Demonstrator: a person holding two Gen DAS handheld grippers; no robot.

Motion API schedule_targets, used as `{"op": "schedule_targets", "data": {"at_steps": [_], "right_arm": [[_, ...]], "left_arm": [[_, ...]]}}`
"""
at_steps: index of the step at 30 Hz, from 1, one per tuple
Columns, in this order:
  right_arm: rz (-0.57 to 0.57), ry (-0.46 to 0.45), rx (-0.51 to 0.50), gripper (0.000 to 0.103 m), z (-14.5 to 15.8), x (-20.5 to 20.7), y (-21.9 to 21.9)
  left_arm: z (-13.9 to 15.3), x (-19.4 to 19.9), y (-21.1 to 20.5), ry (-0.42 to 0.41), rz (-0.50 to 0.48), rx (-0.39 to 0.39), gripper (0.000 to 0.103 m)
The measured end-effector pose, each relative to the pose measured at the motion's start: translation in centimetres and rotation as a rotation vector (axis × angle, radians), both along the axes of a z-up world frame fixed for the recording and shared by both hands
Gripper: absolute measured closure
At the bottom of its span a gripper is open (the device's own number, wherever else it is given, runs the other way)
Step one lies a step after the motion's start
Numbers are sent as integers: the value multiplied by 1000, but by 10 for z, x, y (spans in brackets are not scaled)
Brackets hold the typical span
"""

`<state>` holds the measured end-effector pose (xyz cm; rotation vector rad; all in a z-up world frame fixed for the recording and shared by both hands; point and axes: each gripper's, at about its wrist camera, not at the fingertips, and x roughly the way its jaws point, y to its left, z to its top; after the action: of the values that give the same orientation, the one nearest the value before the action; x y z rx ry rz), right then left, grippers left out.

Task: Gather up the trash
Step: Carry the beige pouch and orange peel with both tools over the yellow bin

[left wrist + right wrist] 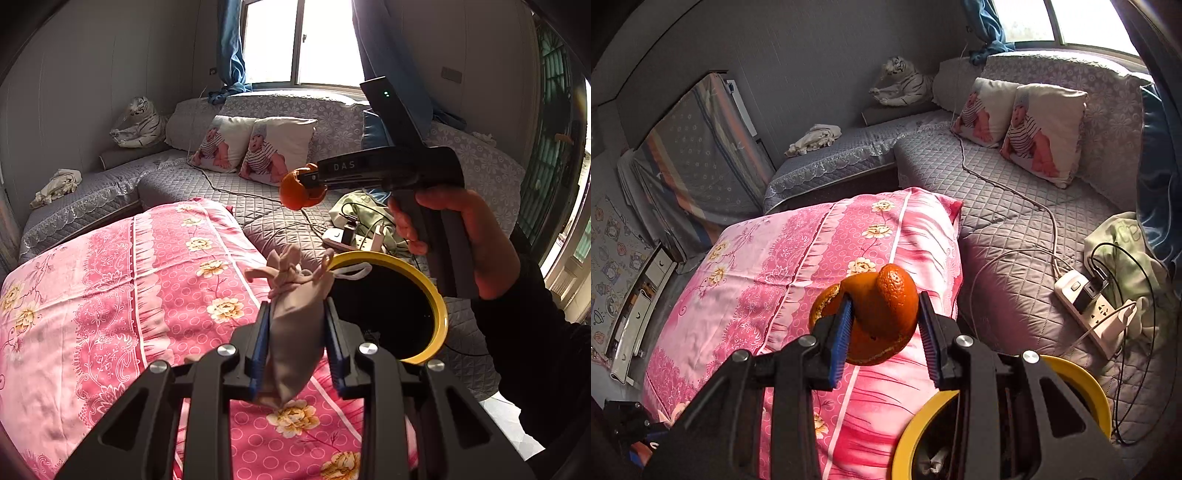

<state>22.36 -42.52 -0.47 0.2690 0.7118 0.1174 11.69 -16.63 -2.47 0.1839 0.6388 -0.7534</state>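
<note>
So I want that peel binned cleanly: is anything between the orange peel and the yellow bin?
Nothing visible. The right gripper holds the orange peel in open air above the pink pillow; the yellow bin sits open below to its right.

A grey quilted sofa bed (pixel 1008 206) carries everything. A pink floral quilt (pixel 798 266) lies folded on it at nine o'clock. Two baby-print cushions (pixel 1019 125) lean at one o'clock, a white tiger toy (pixel 905 83) at twelve, a crumpled pale cloth (pixel 814 138) at eleven. A white power strip (pixel 1089 310) and green cloth (pixel 1123 251) lie at three o'clock.
</note>
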Motion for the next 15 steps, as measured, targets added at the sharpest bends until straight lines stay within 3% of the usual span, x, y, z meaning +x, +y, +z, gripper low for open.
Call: {"op": "schedule_targets", "data": {"at_steps": [15], "right_arm": [[-255, -17, -17, 70, -8, -79, -103]], "left_arm": [[-11, 33, -92, 38, -104, 4, 77]]}}
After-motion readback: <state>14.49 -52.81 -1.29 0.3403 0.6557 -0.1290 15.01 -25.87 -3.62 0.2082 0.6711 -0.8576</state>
